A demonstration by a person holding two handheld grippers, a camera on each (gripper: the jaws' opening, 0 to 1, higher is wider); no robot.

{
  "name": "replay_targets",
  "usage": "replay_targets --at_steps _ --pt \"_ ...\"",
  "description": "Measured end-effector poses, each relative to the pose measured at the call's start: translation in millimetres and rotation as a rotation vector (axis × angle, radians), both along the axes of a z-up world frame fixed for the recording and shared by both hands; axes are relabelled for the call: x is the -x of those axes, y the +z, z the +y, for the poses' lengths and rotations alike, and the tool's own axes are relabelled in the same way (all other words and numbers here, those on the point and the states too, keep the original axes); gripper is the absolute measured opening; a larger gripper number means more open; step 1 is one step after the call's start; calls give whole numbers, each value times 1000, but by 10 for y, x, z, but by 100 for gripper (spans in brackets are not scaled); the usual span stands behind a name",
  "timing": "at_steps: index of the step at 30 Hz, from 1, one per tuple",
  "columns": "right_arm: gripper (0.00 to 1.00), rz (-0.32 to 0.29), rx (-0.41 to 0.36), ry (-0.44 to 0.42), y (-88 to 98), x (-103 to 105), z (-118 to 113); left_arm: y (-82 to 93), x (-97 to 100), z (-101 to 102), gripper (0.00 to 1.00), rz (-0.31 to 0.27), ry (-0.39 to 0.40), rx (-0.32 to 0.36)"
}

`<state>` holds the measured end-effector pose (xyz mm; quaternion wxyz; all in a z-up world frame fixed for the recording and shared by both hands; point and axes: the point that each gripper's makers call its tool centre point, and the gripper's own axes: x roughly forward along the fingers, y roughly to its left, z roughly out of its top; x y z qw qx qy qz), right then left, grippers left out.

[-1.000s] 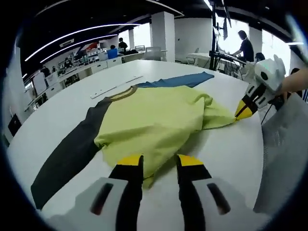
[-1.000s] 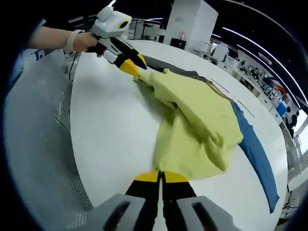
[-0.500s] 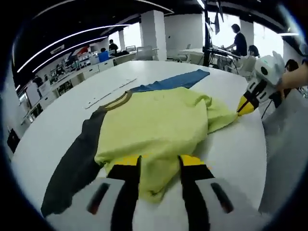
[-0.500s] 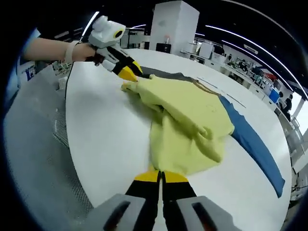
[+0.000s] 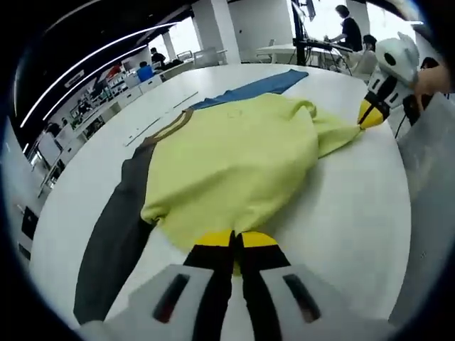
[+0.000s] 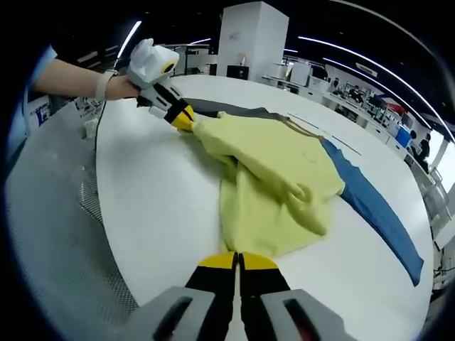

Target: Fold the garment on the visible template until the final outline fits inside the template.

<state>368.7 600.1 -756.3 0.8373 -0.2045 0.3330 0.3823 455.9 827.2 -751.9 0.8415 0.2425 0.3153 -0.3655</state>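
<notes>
Garment [image 5: 227,153], yellow-green body w/ dark grey sleeve [image 5: 114,227] and blue sleeve [image 5: 249,89], lies spread on white counter [image 5: 348,213], partly bunched.

Left gripper view, L to R: grey sleeve stretched flat toward near-left edge of counter; yellow body rumpled in middle; blue sleeve reaching toward far side. Left claw [image 5: 234,245] at bottom centre, yellow-tipped jaws pressed together, pinching near hem of garment. At far right, right claw [image 5: 370,114] clamped on a pulled-out corner of yellow fabric, hand behind it.

Right gripper view, L to R: sleeve and hand [image 6: 117,85] at upper left holding left claw [image 6: 183,119], tips closed on yellow fabric corner just in front of grey sleeve [image 6: 227,108]. Garment [image 6: 277,185] folded over itself mid-counter [image 6: 156,206], lumpy ridge across it. Right claw [image 6: 237,264] at bottom centre, jaws together, gripping near edge of fabric. Blue sleeve [image 6: 373,213] running off toward right. Office desks blurred beyond.
</notes>
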Motion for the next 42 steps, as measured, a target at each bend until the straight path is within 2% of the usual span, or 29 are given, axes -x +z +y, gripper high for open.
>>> replay_targets --at_steps 6,9,13,19,25,32,40,42 --pt "0 -1 -5 -10 8 6 -15 264 -125 -2 0 -21 -2 33" --pt "0 -2 -1 -14 13 4 -41 421 -282 -23 0 -36 3 62" --pt "0 -4 -10 -35 31 -23 -102 492 -488 -73 0 -32 11 90" --pt "0 -1 -24 -59 13 -32 -136 408 -775 -186 0 -4 45 115" --pt "0 17 -35 -67 -40 -1 -123 132 -1035 -241 0 48 100 117" --pt "0 34 -39 -73 -81 1 -123 -85 -1090 -281 0 87 115 107" --pt "0 43 -36 -72 -106 -1 -96 -57 -1082 -283 0 86 124 137" --pt "0 43 -32 -70 -109 -3 -94 9 -1067 -294 4 84 117 160"
